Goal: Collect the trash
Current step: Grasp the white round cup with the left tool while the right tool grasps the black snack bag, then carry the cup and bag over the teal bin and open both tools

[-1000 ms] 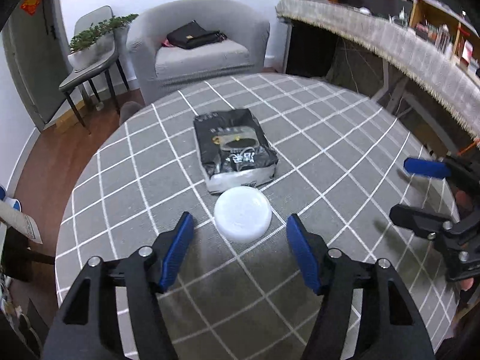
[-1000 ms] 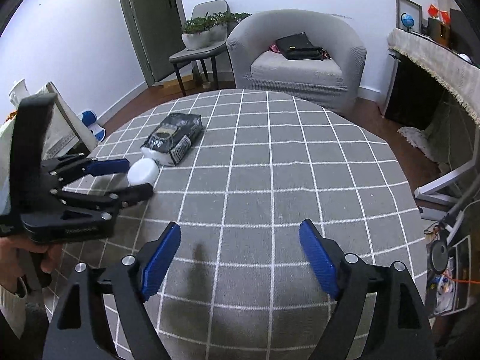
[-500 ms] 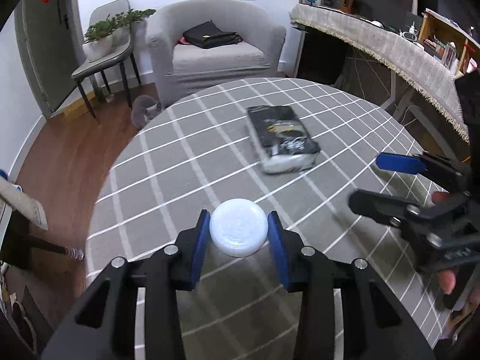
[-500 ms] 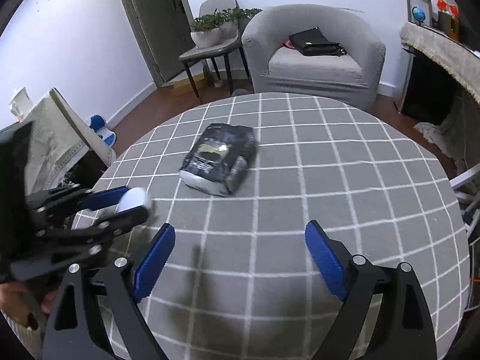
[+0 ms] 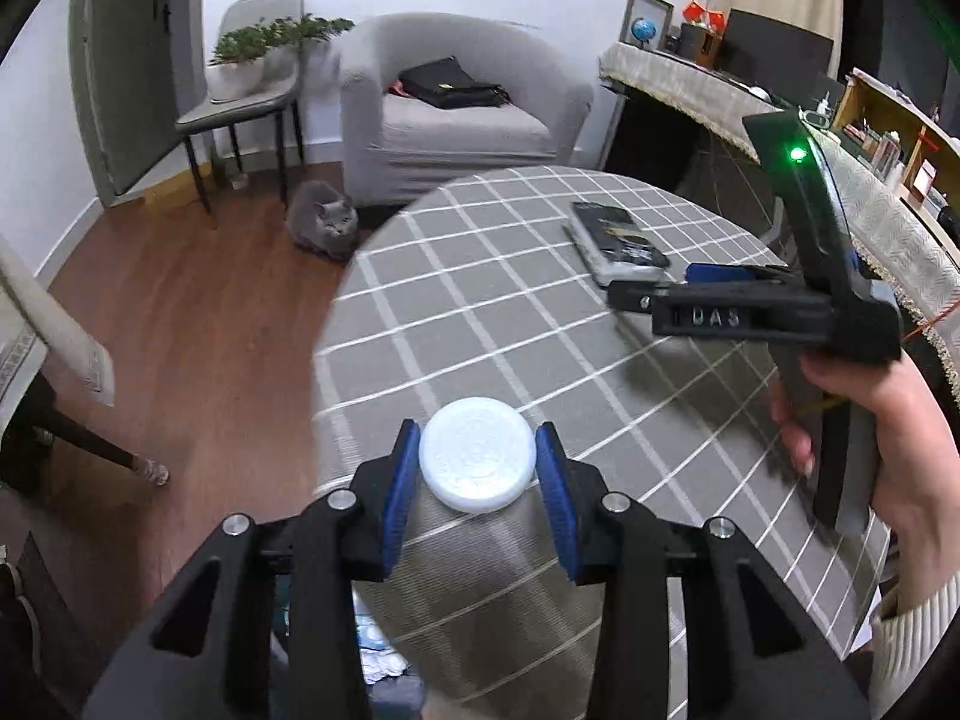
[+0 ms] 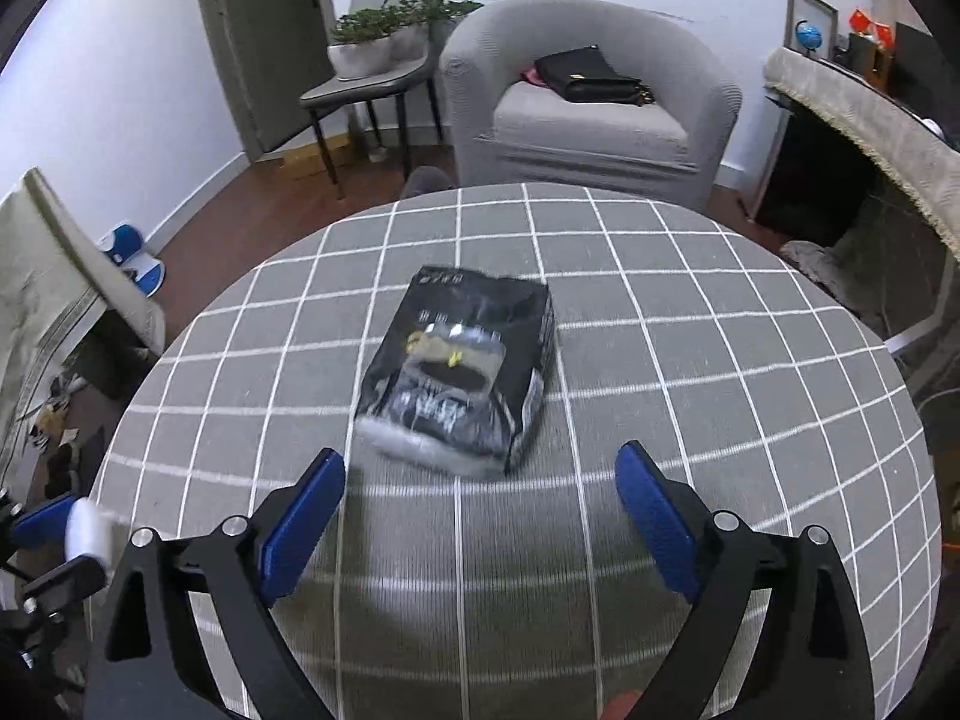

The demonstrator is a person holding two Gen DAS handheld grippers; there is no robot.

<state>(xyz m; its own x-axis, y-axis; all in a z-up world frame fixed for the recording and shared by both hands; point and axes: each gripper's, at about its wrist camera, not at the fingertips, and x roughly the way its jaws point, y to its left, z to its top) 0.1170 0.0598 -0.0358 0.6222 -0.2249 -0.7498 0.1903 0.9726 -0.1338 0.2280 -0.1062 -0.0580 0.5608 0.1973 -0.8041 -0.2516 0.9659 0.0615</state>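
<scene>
White lid in the left gripper (image 5: pixel 477 474)

Its fingers clamp the lid (image 5: pixel 477 453); the right gripper (image 6: pixel 480 516) gapes empty before the black bag (image 6: pixel 459 369).

The left wrist view is taken from just behind the left gripper (image 5: pixel 477 495), held close above the near edge of the checked table (image 5: pixel 480 312) and angled down. The right wrist view is set behind the right gripper (image 6: pixel 480 516), facing down over the table (image 6: pixel 720 372). Shared by both are the black packet (image 5: pixel 618 234) (image 6: pixel 459 372) and the grey armchair (image 5: pixel 462 114) (image 6: pixel 594 102) beyond.
</scene>
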